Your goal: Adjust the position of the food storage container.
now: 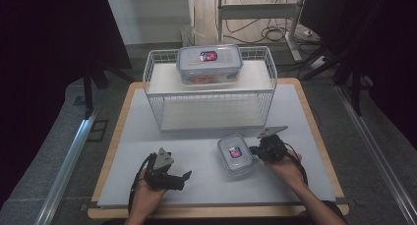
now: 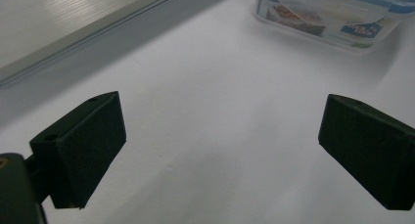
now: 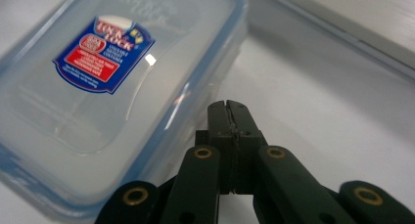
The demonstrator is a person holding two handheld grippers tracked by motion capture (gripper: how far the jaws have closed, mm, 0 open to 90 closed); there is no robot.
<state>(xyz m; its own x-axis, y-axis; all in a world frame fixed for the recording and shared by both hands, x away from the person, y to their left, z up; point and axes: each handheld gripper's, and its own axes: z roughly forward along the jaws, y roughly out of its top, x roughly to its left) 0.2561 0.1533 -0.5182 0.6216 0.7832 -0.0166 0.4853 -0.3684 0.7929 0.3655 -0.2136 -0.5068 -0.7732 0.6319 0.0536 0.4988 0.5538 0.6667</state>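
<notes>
The small container (image 1: pixel 235 154) sits lid-up on the white table mat (image 1: pixel 206 185), in front of the wire rack (image 1: pixel 157 95). The right gripper (image 1: pixel 253 150) lies low and points left, its tips right at the box's side, jaws pressed together with nothing between them. The right gripper view shows the red-blue label (image 3: pixel 103 53) up close. The left gripper (image 1: pixel 187 176) rests near the front edge, jaws wide apart; its own view catches food inside the box (image 2: pixel 333 18).

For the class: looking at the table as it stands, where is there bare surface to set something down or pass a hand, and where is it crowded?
Free: the mat's left side, between the wire basket and the left gripper; also the right strip beside the basket. Crowded: front right, where the right gripper sits at the small container. The large container occupies the basket top.
</notes>
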